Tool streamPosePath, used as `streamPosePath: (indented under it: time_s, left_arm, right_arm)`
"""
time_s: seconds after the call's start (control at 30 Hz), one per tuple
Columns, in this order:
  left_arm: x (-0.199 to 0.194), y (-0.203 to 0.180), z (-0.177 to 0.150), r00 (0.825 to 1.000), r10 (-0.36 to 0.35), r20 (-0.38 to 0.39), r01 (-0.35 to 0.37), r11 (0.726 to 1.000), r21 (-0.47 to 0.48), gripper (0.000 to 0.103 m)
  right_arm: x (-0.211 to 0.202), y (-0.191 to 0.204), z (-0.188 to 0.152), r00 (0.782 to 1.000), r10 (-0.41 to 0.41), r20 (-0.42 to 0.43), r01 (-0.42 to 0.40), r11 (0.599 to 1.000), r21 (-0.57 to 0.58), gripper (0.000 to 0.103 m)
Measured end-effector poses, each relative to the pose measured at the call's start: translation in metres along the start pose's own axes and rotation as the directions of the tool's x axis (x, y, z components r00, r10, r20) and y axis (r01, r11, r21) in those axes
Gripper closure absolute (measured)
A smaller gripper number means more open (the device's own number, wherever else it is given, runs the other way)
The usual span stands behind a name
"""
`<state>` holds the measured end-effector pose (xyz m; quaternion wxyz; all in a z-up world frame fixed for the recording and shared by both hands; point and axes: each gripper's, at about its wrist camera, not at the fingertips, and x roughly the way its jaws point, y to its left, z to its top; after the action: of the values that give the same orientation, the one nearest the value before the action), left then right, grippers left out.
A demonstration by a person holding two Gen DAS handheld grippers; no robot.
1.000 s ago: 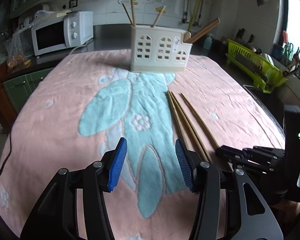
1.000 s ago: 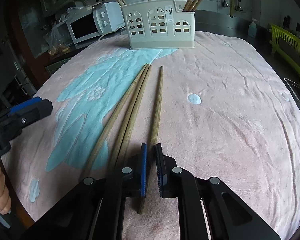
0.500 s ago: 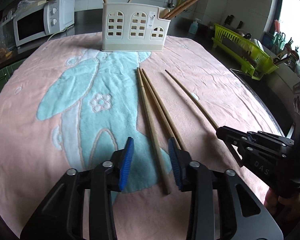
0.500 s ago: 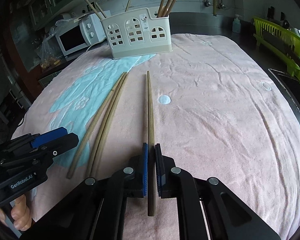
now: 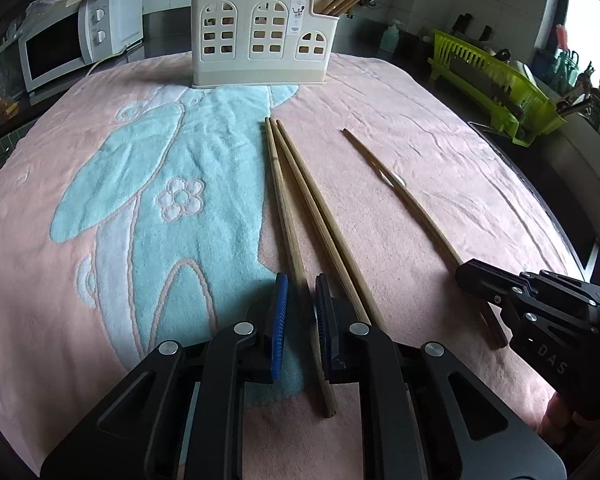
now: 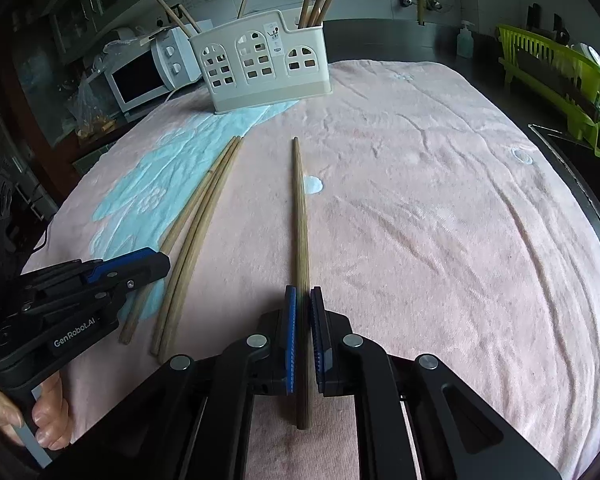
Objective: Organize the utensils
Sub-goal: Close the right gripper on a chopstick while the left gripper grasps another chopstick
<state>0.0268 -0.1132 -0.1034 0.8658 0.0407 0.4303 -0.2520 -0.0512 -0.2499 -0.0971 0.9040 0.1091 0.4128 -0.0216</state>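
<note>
Several wooden chopsticks lie on a pink and blue towel (image 5: 420,128). My left gripper (image 5: 300,300) has its blue pads close around the leftmost chopstick (image 5: 284,208), low on the towel; two more (image 5: 320,216) lie just to its right. My right gripper (image 6: 303,312) is shut on a single chopstick (image 6: 299,216), which also shows in the left wrist view (image 5: 400,188). A cream utensil holder (image 5: 260,40) with chopsticks in it stands at the far end and also shows in the right wrist view (image 6: 264,64).
A white microwave (image 5: 72,48) stands at the back left. A green dish rack (image 5: 496,80) sits off the towel's right side. The towel's right edge meets a dark counter edge (image 6: 580,184).
My left gripper moved forward and right over the leftmost chopstick and narrowed its jaws around it. My right gripper stayed shut on the single chopstick, which has shifted away from the others.
</note>
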Motion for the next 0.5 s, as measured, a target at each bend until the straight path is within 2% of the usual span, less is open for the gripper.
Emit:
streamPosePath:
  time_s: [0.2,0.5]
  left_arm:
    - [-0.0007,-0.0057,-0.0017,0.999,0.038,0.008,-0.038,0.999,0.027,0.093]
    - [-0.0034,-0.0005,-0.0008,1.000,0.022,0.003,-0.022,1.000,0.011,0.095]
  right_arm:
    - [-0.0002,0.0011,-0.0035,1.000,0.000,0.000,0.000,1.000,-0.004,0.095]
    - [-0.0031,0.0029,-0.0052,1.000,-0.013,-0.001,0.013,1.000,-0.018,0.096]
